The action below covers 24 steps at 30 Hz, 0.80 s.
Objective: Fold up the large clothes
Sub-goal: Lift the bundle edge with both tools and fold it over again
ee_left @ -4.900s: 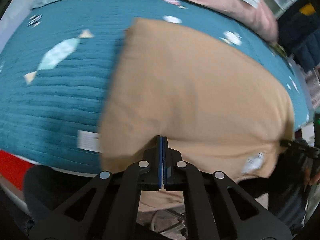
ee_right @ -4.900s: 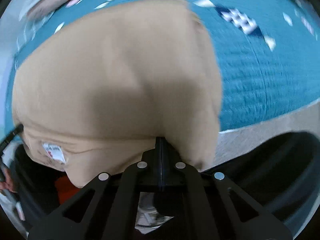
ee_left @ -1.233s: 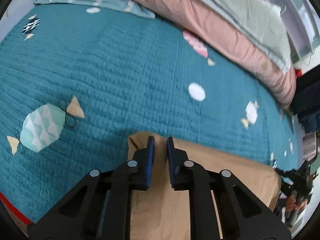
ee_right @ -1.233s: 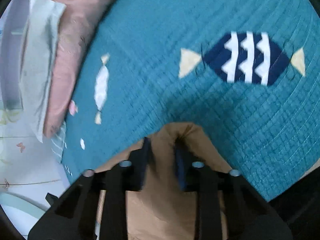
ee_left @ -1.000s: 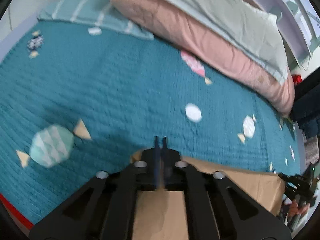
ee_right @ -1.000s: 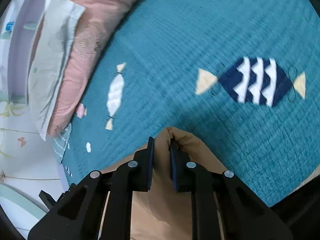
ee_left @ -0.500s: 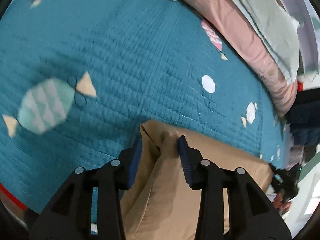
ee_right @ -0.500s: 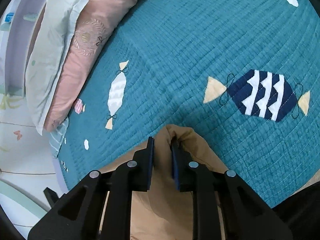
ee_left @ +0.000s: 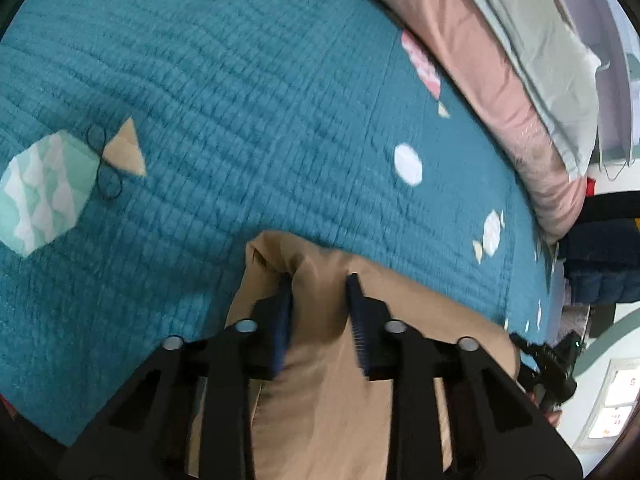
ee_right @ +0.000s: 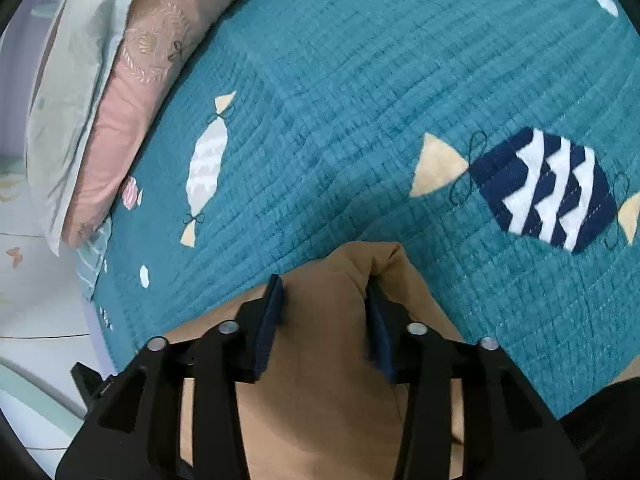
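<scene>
On the teal quilted bed (ee_left: 248, 92), the tan garment (ee_left: 332, 392) lies folded near the front edge, one far corner under each tool. At its left corner the left gripper (ee_left: 318, 312) has just been closing its jaws somewhat, yet they stand parted with a raised pucker of cloth between them, the pads not clearly pressing it. At the right corner the right gripper (ee_right: 324, 316) has just been opening its jaws, which stand apart astride a loose hump of cloth with nothing pinched. To finish this fold well, I judge both corners should be let go together, then the tools lifted straight off so neither drags the top layer. The garment's long axis runs side to side between the two tools, parallel to the pink pillow (ee_left: 492, 80).
</scene>
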### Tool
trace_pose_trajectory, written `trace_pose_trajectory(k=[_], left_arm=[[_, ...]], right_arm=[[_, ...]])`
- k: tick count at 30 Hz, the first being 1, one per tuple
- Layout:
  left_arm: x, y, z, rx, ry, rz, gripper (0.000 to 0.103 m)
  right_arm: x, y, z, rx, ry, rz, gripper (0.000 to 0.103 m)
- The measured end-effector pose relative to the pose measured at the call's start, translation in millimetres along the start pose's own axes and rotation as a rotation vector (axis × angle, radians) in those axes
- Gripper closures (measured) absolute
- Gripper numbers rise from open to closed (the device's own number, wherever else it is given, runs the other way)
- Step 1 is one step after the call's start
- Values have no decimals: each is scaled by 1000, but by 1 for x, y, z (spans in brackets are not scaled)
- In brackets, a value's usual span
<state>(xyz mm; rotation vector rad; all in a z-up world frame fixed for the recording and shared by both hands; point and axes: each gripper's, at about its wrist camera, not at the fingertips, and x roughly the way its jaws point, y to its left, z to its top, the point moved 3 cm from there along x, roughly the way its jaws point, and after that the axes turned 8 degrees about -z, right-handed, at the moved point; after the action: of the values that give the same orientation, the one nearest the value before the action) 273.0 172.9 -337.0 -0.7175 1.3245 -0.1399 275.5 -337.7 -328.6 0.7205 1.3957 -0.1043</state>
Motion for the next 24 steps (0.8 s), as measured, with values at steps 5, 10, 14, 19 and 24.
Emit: trace_pose_trajectory(k=[5,10,14,19,24], left_arm=[[-10,-23,6,139,-101,-8,87],[-18,-33,19,135,-143,-26,89],[-32,-50,37,151,-185,-53,89],[-45,-80,63,179,-223,-61,87],[-48,-75,64,140,-221,13,29]], right_arm=[[-12,-1,6,34,-53,51,87],[-25,8,18,51,-74,128,89],[-38,31,33,-8,-117,129,90],[-54,62,66,-54,-153,105,84],[-73,65,74,-67,-158,40,12]])
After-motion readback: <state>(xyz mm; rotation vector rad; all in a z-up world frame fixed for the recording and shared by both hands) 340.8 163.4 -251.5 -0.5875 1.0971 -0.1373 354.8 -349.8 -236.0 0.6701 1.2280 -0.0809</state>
